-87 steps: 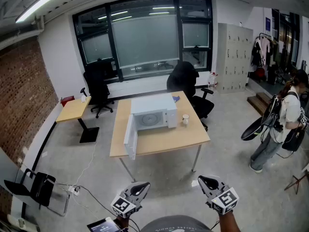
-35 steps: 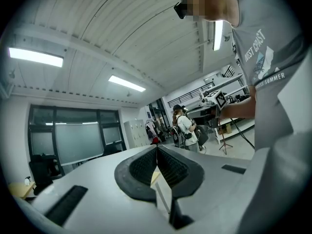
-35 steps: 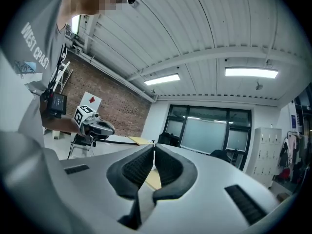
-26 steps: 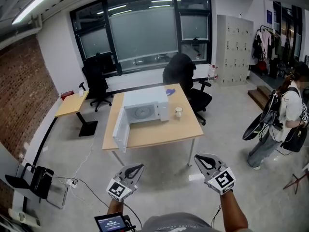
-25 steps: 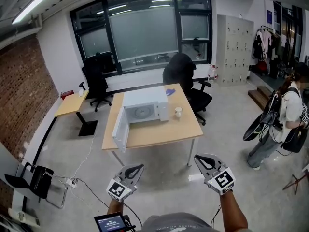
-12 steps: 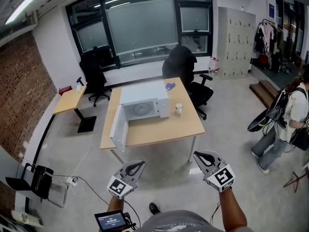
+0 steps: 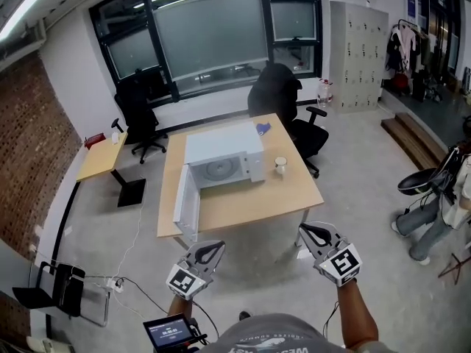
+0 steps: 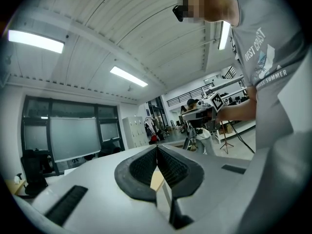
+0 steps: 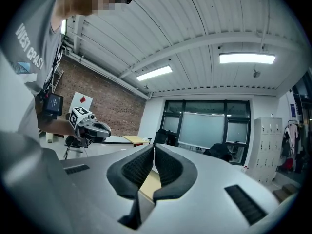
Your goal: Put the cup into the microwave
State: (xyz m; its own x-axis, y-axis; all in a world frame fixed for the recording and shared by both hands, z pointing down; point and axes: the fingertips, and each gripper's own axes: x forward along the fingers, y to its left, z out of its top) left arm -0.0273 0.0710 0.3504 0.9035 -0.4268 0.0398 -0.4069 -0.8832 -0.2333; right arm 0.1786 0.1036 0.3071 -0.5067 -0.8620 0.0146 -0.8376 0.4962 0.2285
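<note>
Cup (image 7: 280,165) untouched: nearest, the left tool (image 7: 215,246) and right tool (image 7: 303,229) are each pressed together on nothing; beyond, on the desk (image 7: 250,208), it stands just right of the microwave (image 7: 221,149), whose door (image 7: 186,208) hangs open.

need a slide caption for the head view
Left gripper and right gripper, both shut and empty, face the table bearing an open microwave with the cup beside it.
</note>
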